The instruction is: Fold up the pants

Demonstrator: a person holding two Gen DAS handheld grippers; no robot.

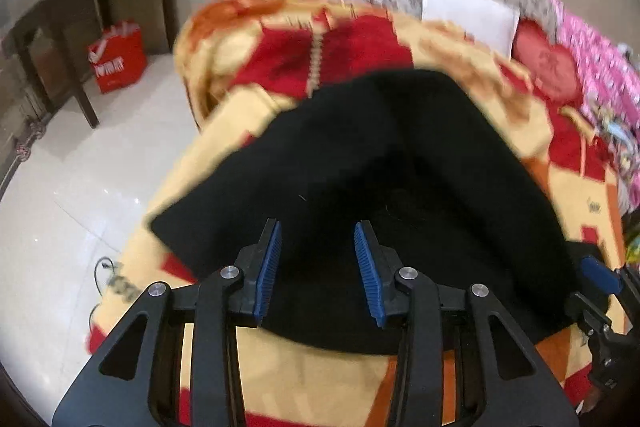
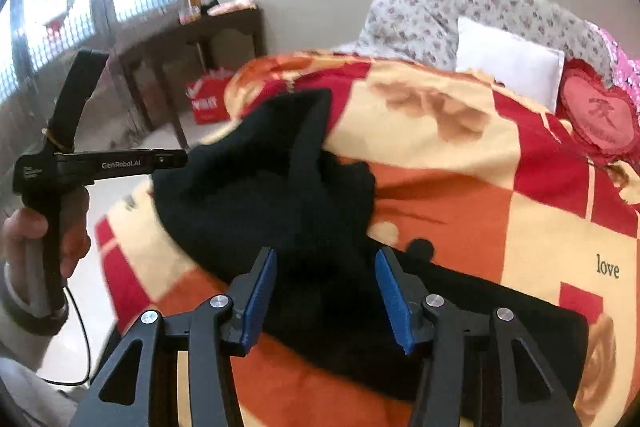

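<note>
Black pants [image 1: 380,155] lie bunched on a red, orange and cream patterned blanket [image 1: 248,115] on a bed. They also show in the right wrist view [image 2: 272,195], folded over in a heap. My left gripper [image 1: 318,267] is open, its blue pads apart just above the near edge of the pants, holding nothing. My right gripper [image 2: 326,291] is open too, over the near part of the pants. The left gripper's handle and the hand holding it [image 2: 60,179] show at the left of the right wrist view. The right gripper's blue fingertip [image 1: 596,277] shows at the right edge of the left wrist view.
A white pillow [image 2: 508,61], a floral quilt [image 2: 472,11] and a red heart cushion [image 2: 600,119] lie at the bed's far end. A dark wooden table [image 1: 80,11] and a red bag [image 1: 118,57] stand on the white tiled floor left of the bed.
</note>
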